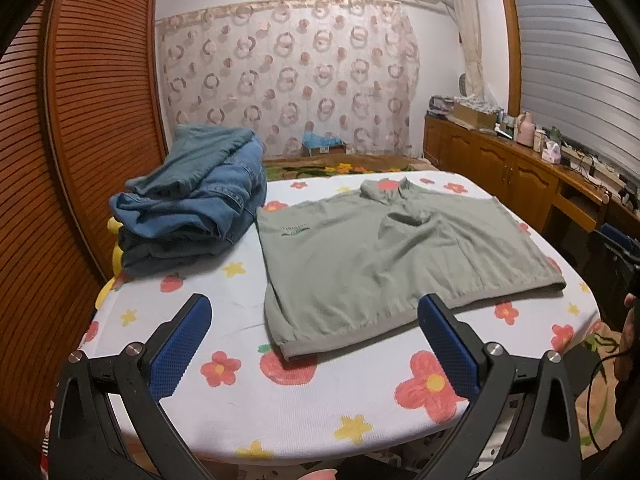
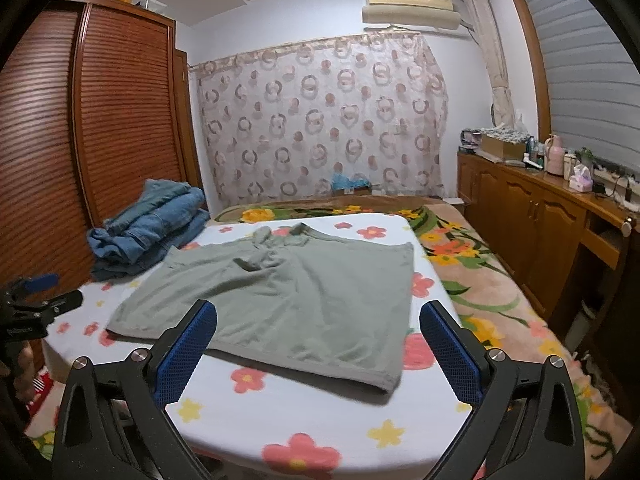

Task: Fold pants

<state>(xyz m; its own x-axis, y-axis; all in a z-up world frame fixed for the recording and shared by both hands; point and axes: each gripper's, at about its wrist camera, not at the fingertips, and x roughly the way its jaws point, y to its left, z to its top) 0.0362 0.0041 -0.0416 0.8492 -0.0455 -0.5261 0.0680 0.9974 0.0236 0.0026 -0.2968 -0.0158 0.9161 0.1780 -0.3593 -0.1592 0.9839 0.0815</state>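
Note:
Grey-green pants [image 1: 400, 256] lie spread flat on a table with a flowered white cover [image 1: 312, 408], the waistband toward me. They also show in the right wrist view [image 2: 288, 300]. My left gripper [image 1: 314, 340] is open and empty, above the near left part of the table, just short of the waistband's left corner. My right gripper [image 2: 318, 344] is open and empty, above the waistband's near right part. The left gripper also shows at the left edge of the right wrist view [image 2: 38, 292].
A pile of folded blue jeans [image 1: 196, 208] sits at the table's far left, also in the right wrist view [image 2: 148, 232]. A louvred wooden wardrobe [image 1: 80, 120] stands to the left. Low wooden cabinets [image 2: 540, 232] with clutter stand on the right. A flowered carpet [image 2: 480, 280] lies beyond the table.

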